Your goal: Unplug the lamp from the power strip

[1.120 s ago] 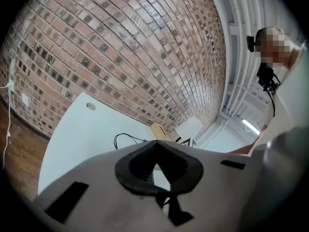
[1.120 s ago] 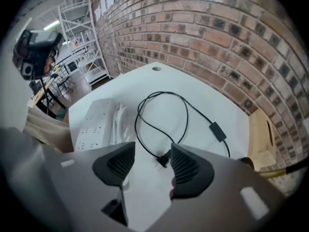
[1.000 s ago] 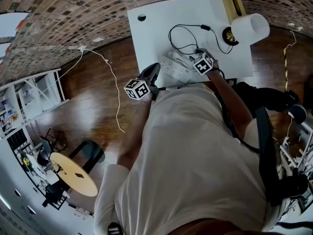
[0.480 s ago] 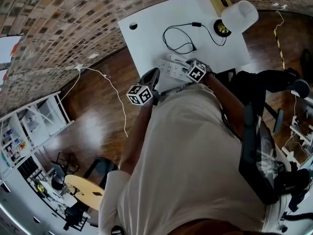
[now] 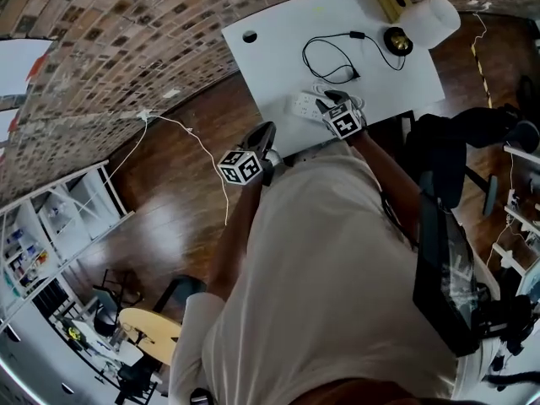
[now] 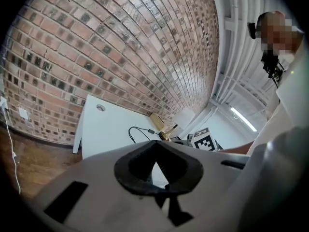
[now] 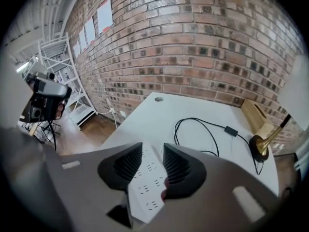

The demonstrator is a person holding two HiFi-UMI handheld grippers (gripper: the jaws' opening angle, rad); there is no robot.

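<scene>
Closing right gripper (image 7: 152,151) over the light, rigid, slide-prone power strip (image 7: 145,192), with left gripper (image 6: 154,151) pinched together, empty; probably best pulling by the stiff plug, not the limp cord (image 7: 193,122)

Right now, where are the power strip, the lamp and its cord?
power strip (image 7: 145,185): right gripper view, its socket face.
lamp (image 5: 434,19): head view, its white shade.
cord (image 7: 231,130): right gripper view, its inline switch.
</scene>
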